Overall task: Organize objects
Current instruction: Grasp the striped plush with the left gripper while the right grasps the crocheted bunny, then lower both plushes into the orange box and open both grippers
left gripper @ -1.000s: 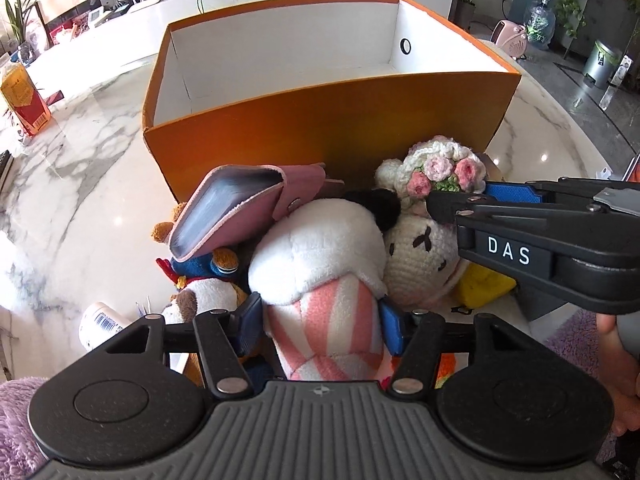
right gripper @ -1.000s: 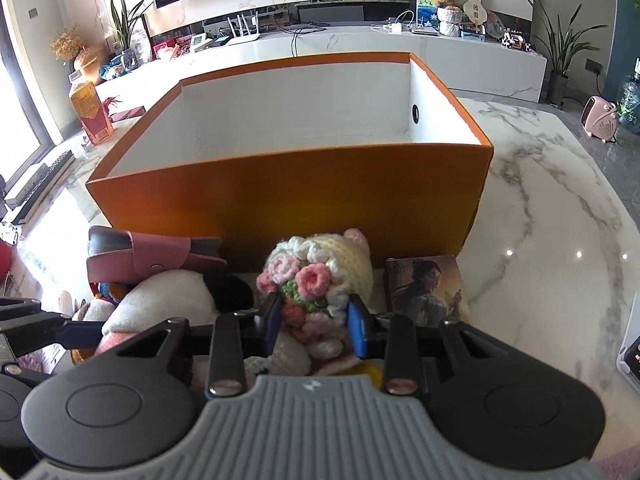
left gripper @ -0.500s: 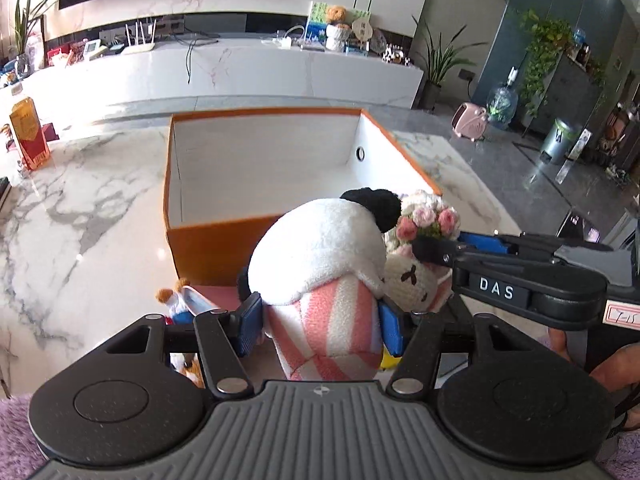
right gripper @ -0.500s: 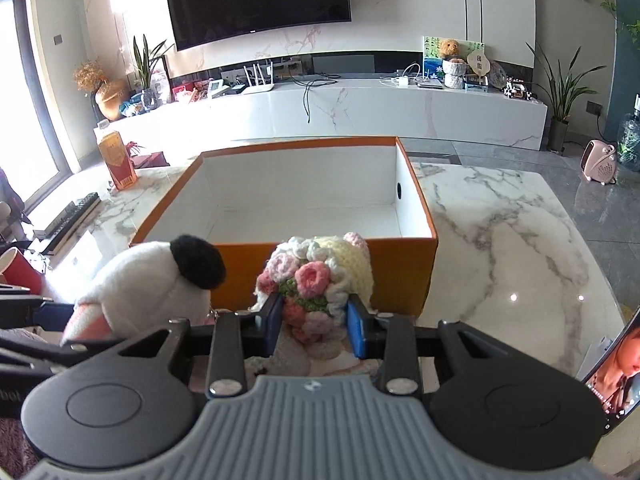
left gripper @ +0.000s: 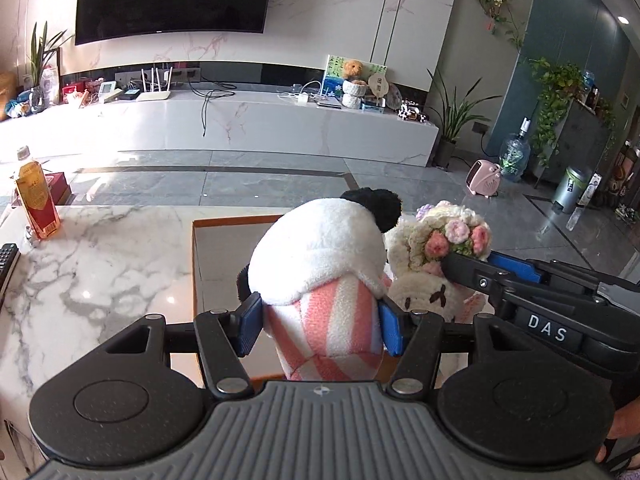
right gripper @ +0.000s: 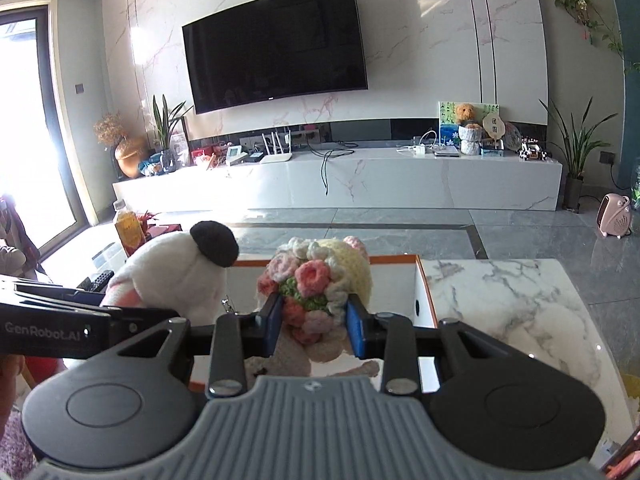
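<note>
Marble covers the big table (left gripper: pixel 92 276), white with grey lines running through it, and the sun makes bright spots on it. An orange box (right gripper: pixel 424 300) with white walls inside sits on the table, open at the top. The left gripper (left gripper: pixel 320 330) holds a soft white toy with a black ear and pink stripes (left gripper: pixel 324 280), and its blue pads squeeze the striped part from both sides. The right gripper (right gripper: pixel 314 326) holds a knitted bunny with pink flowers on its head (right gripper: pixel 316 276), and its blue pads press on the flowers from both sides. Both toys are up in the air, side by side and touching, above the near side of the box. On the far left of the table stands a bottle of yellow drink (left gripper: pixel 36 200) with a red label, and a black remote (left gripper: pixel 8 258) lies near it at the table's edge. Past the table the floor (right gripper: pixel 400 220) is grey and shiny. A long white cabinet (right gripper: pixel 360 180) runs along the far wall, with wires, a white router (right gripper: pixel 276 156) and a small teddy bear (right gripper: pixel 466 114) on top. A big black TV (right gripper: pixel 276 46) hangs on the white marble wall above it. Green plants stand at both ends of the cabinet, and a little pink heater (right gripper: pixel 614 216) sits on the floor on the right. A tall window (right gripper: pixel 28 120) on the left lets in lots of light.
</note>
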### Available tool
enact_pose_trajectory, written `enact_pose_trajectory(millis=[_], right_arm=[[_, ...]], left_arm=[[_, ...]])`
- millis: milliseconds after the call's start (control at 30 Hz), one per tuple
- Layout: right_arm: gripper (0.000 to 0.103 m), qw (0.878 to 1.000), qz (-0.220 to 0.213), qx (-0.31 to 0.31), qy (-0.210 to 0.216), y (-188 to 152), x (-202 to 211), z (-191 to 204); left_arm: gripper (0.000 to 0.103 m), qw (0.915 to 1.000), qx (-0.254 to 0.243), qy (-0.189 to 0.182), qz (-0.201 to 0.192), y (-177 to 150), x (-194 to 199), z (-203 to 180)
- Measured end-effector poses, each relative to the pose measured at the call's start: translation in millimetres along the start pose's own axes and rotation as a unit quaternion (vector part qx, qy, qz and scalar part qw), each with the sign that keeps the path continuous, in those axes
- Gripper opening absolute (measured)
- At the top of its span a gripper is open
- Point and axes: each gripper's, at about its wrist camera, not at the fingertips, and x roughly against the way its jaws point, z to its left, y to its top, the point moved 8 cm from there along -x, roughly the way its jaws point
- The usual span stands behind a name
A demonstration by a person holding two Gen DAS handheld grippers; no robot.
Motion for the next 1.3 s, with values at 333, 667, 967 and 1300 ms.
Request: enact_pose_trajectory(millis=[333, 667, 967, 1300], right_arm=[[0.036, 0.999, 0.022, 0.043, -0.016, -20, -89, 13], [0.036, 0.990, 0.140, 0.004, 0.014, -74, -146, -7], [0.036, 0.981, 0.188, -0.016, 0.033, -96, -164, -15], [0.036, 0.980, 0.197, -0.018, 0.035, -99, -166, -12]], left_arm=[[0.068, 0.9964, -0.003, 0.059, 0.061, -18, -67, 21], [0.068, 0.9794, -0.094, 0.135, 0.117, -40, -98, 10], [0.071, 0.9678, -0.100, 0.152, 0.174, -48, -112, 12], [0.075, 0.9712, -0.077, 0.126, 0.187, -50, -115, 17]])
